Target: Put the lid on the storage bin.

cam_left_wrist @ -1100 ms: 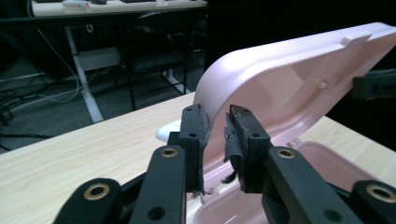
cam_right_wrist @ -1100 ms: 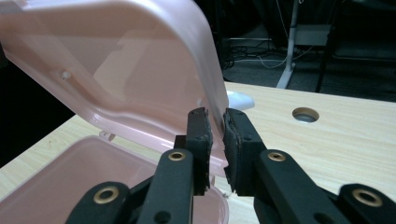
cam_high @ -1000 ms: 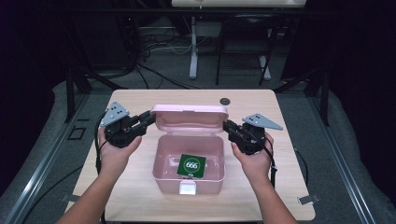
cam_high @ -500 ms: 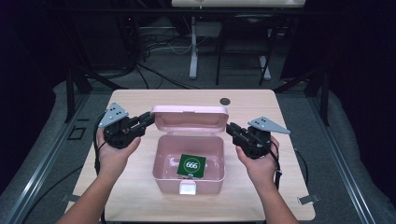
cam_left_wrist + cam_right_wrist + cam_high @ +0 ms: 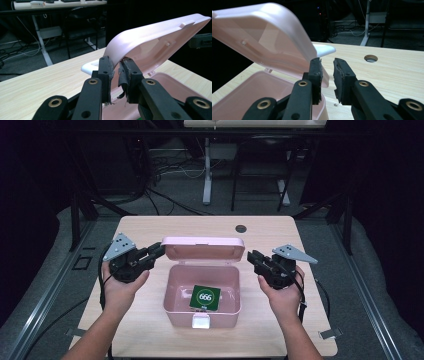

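Pink box [image 5: 202, 312] at mid-table, lid [image 5: 204, 248] raised behind it, green card [image 5: 205, 297] lying inside; left gripper [image 5: 156, 251] clamped on the lid's left edge; right gripper [image 5: 253, 257] just off the lid's right edge, jaws just been parting, nothing between them.

**Colours and patterns: items at the table**

Storage box [image 5: 175, 292]: pale pink throughout, with a white latch [image 5: 201, 321] at the front. Lid [image 5: 203, 248]: the same pale pink, glossy, with a lighter pink sheen along its curved edge. Card [image 5: 205, 297] inside the box: dark green, bearing a white disc with green "666". Table [image 5: 150, 227]: light wood grain in fine streaks, with one dark round hole [image 5: 241, 228]. Left gripper [image 5: 159, 251] and right gripper [image 5: 252, 256]: matt black, brass-coloured rivets, each topped by a grey plate. Floor: grey.
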### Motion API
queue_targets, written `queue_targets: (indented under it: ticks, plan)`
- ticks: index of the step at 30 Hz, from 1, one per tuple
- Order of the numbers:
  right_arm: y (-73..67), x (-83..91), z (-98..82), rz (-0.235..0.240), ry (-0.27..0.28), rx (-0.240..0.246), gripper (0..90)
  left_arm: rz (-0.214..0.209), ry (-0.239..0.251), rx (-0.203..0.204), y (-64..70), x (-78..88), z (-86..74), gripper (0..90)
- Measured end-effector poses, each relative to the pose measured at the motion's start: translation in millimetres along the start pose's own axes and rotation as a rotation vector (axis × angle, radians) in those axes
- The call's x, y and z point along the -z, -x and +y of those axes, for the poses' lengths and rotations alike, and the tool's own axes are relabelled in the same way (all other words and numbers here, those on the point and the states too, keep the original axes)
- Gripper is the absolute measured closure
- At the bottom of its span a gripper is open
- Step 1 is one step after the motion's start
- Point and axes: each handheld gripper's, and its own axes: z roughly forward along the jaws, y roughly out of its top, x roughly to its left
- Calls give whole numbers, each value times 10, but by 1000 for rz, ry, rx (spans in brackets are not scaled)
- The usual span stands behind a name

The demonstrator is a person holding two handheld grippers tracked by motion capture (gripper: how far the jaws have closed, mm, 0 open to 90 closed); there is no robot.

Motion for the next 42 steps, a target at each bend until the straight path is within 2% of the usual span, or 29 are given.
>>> queue_targets:
  ticks: [8,21,42]
  plan:
    - [79,43,9,-11,8,-19,759,-7,-3,-6,24,42,-24,784]
    - [111,42,7,-11,16,-30,744,-7,-9,-23,72,101,-57,783]
    - [205,1,-38,-33,-4,-53,734,-29,-32,-56,183,259,-248,773]
